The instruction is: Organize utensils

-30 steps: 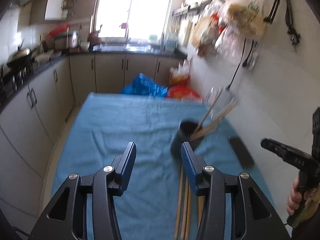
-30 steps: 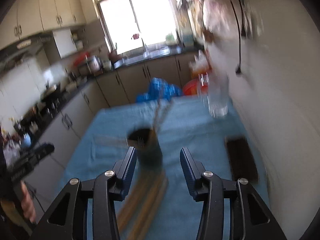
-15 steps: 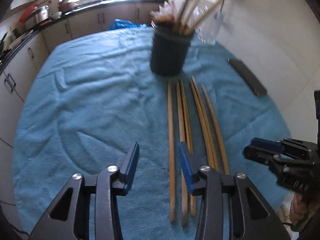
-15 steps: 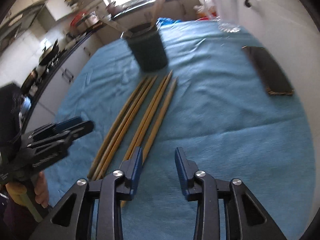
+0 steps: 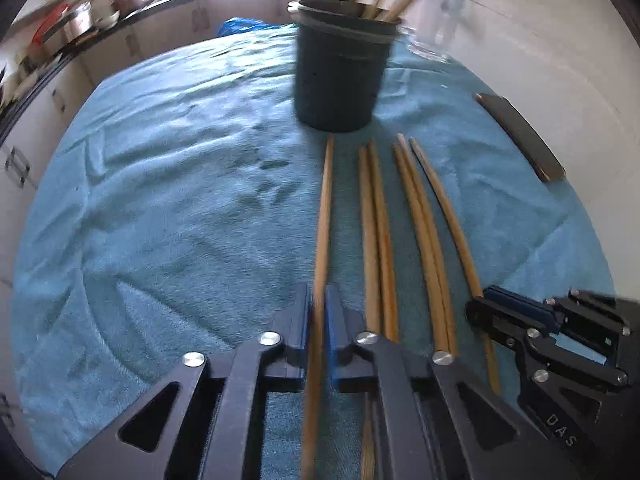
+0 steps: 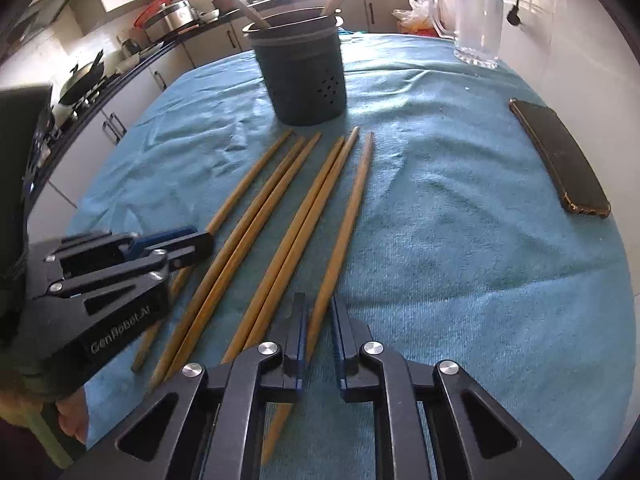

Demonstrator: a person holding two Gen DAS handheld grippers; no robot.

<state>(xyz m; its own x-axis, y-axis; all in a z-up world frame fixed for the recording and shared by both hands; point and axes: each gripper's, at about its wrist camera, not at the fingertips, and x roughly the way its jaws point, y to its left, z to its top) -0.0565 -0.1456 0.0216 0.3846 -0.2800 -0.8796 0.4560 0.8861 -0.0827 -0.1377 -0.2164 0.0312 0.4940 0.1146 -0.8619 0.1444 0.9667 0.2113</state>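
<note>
Both grippers have dropped to the chopsticks: left gripper [image 5: 318, 312] closed on the leftmost chopstick [image 5: 325, 208], right gripper [image 6: 319, 320] on the rightmost chopstick [image 6: 348, 216].

Both wrist views low, sharing chopsticks [image 5: 376, 216]

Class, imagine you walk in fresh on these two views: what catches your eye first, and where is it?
Six wooden chopsticks lie in a row on the blue towel, pointing at the dark utensil holder behind them. The left gripper is shut on the leftmost chopstick; the right gripper is shut on the rightmost chopstick.
</note>
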